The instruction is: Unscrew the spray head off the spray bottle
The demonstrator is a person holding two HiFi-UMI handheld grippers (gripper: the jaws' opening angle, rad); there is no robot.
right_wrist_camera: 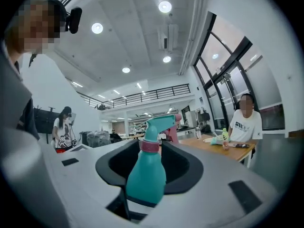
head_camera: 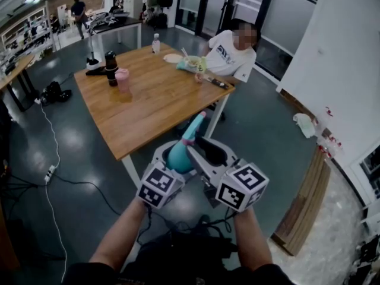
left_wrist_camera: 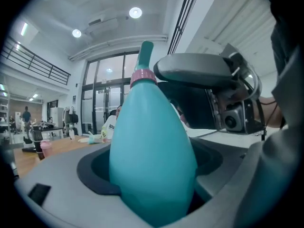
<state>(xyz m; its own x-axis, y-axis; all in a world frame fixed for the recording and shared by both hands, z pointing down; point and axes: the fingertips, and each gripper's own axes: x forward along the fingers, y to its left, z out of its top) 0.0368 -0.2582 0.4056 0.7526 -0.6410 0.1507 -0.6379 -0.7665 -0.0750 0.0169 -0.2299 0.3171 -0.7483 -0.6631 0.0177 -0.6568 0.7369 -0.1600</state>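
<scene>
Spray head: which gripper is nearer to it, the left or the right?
Right. The right gripper has its open jaws at the neck just below the spray head; the left gripper clamps the spray bottle lower, at its body.

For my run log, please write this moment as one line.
left gripper: shut on spray bottle | right gripper: open, bottle between jaws | spray head: still on bottle

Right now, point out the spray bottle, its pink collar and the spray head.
spray bottle [left_wrist_camera: 152, 165], left gripper view, middle of the teal body.
pink collar [right_wrist_camera: 149, 146], right gripper view, front of the ring.
spray head [right_wrist_camera: 160, 122], right gripper view, its teal top.
</scene>
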